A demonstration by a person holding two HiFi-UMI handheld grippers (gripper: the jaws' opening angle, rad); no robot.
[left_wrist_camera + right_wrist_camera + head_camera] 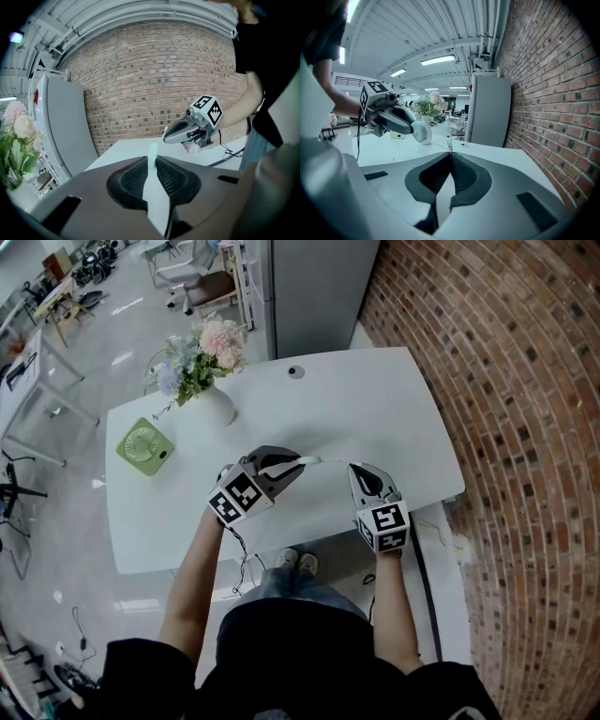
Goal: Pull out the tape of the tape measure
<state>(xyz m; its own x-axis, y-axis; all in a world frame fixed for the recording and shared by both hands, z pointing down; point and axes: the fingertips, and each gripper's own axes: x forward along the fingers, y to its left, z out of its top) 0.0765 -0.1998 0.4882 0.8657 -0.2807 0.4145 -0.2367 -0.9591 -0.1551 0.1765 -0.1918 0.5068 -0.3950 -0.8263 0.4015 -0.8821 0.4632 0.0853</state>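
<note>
Both grippers are held over the near edge of the white table (375, 399), with the tape measure strung between them. The left gripper (289, 471) has its jaws clamped on the pale body of the tape measure (157, 197), which fills the gap between the ribbed pads. The right gripper (356, 471) has its jaws pressed together on the free end of the tape (324, 462). In its own view only a small tip shows, just above where the jaws meet. From above, the right gripper sits at about 3 o'clock from the left one, fairly near it, and the short exposed run of tape lies along that 9-to-3 line, nearly level and looking taut. The pull therefore probably has to follow this same line. I judge the right hand should travel toward 3 o'clock while the left holds the body in place, or both should draw apart. Any sideways drift could twist the thin tape or let its end slip from the pinch. A vase of flowers (214, 407) at 11 o'clock and a small green fan (144, 445) at 10 o'clock stand well apart from that line.
</note>
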